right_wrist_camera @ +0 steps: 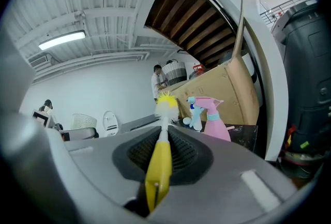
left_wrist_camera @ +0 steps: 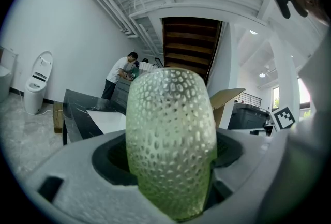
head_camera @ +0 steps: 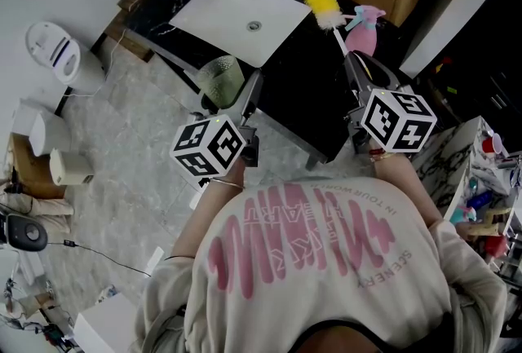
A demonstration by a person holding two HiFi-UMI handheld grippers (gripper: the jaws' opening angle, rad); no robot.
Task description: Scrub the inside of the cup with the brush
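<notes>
In the head view, my left gripper (head_camera: 247, 103) holds the green cup (head_camera: 220, 81) just beside the counter's (head_camera: 302, 99) front edge. My right gripper (head_camera: 356, 70) holds the brush (head_camera: 325, 9) over the counter. In the left gripper view, my jaws pinch the cup. In the right gripper view, my jaws pinch the brush's yellow handle.

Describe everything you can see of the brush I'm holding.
The brush has a yellow plastic-looking handle, a thin white stem and a fluffy head of yellow and white bristles. The right gripper has its tongs shut on the handle, so the head points away from the person, above the dark counter near the pink spray bottle. Nothing else appears to touch it; it is outside the cup.
</notes>
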